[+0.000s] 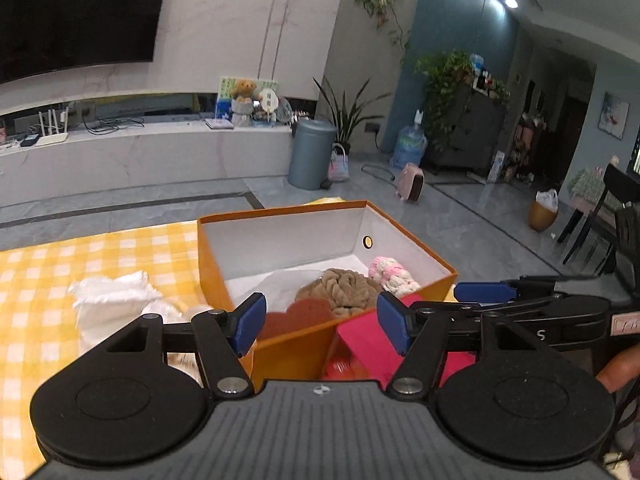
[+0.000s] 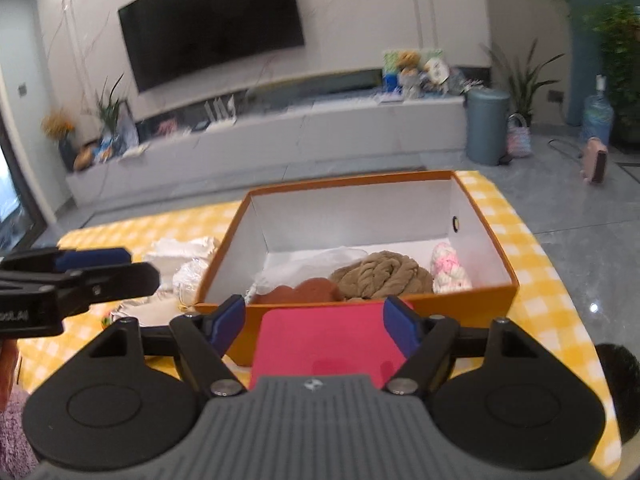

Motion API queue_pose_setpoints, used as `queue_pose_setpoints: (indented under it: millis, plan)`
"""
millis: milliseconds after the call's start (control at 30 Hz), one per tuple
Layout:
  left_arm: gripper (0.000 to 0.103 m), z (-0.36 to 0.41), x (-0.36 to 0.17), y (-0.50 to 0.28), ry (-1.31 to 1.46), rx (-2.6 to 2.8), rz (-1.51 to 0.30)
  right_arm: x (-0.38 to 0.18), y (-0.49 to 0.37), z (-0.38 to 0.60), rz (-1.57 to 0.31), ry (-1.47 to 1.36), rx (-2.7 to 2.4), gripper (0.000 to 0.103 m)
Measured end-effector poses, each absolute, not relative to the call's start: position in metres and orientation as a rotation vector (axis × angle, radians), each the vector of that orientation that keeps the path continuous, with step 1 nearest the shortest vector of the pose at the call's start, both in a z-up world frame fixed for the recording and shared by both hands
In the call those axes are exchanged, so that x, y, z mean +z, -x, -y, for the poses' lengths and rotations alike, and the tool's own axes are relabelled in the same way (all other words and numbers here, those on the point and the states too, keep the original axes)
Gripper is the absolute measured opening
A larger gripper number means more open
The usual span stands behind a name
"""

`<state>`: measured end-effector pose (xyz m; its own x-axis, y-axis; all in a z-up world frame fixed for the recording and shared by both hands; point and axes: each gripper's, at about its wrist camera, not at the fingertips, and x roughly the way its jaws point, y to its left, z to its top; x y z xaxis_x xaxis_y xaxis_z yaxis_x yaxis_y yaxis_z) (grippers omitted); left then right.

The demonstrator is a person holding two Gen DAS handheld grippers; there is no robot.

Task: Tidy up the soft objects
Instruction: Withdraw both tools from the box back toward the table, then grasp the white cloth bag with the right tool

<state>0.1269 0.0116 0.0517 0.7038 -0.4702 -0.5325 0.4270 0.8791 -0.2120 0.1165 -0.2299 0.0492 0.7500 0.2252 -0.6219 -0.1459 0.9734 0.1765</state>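
An orange box [image 1: 216, 264] [image 2: 492, 240] with a white inside stands on the yellow checked cloth [image 1: 80, 256] [image 2: 532, 280]. In it lie a beige yarn skein [image 1: 340, 286] [image 2: 384, 274], a pink and white skein [image 1: 394, 274] [image 2: 448, 268], a rust-brown piece [image 1: 302, 312] [image 2: 308, 290] and clear plastic [image 2: 304, 266]. A pink cloth [image 1: 368, 340] [image 2: 324, 344] lies in front of the box. My left gripper [image 1: 320, 322] is open before the box's near wall, with nothing pressed between its pads. My right gripper [image 2: 314, 322] is open above the pink cloth.
White soft pieces [image 1: 112, 300] [image 2: 180, 256] lie on the cloth left of the box. Something red [image 1: 344, 368] shows under the pink cloth. Beyond the table are a grey bin [image 1: 312, 152] [image 2: 486, 130], a TV cabinet [image 1: 140, 152] and dark chairs [image 1: 600, 216].
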Motion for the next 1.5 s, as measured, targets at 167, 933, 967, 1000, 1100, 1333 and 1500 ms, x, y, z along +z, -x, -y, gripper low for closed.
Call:
queue_pose_setpoints:
  millis: [167,933,967,1000,1100,1333,1500]
  plan:
    - [0.075,-0.026,0.043,-0.098,0.125,-0.473,-0.610,0.039,-0.077,0.217,-0.656,-0.167,0.154,0.076]
    - [0.074,-0.113,-0.022,-0.056,0.210,-0.246,-0.776,-0.027,-0.037,0.122,-0.706,-0.093,0.254,0.076]
    - [0.074,-0.115,-0.022,-0.058,0.210,-0.237,-0.774,-0.026,-0.038,0.119,-0.706,-0.089,0.256,0.076]
    - [0.074,-0.119,-0.024,-0.059,0.215,-0.228,-0.775,-0.027,-0.042,0.115,-0.706,-0.087,0.259,0.076]
    - [0.074,-0.128,-0.024,-0.064,0.234,-0.215,-0.776,-0.030,-0.053,0.107,-0.707,-0.074,0.267,0.076]
    - [0.073,-0.141,-0.025,-0.083,0.225,-0.212,-0.798,-0.037,-0.080,0.087,-0.699,-0.018,0.292,0.076]
    - [0.072,-0.146,-0.025,-0.100,0.224,-0.202,-0.822,-0.041,-0.099,0.068,-0.710,0.029,0.347,0.075]
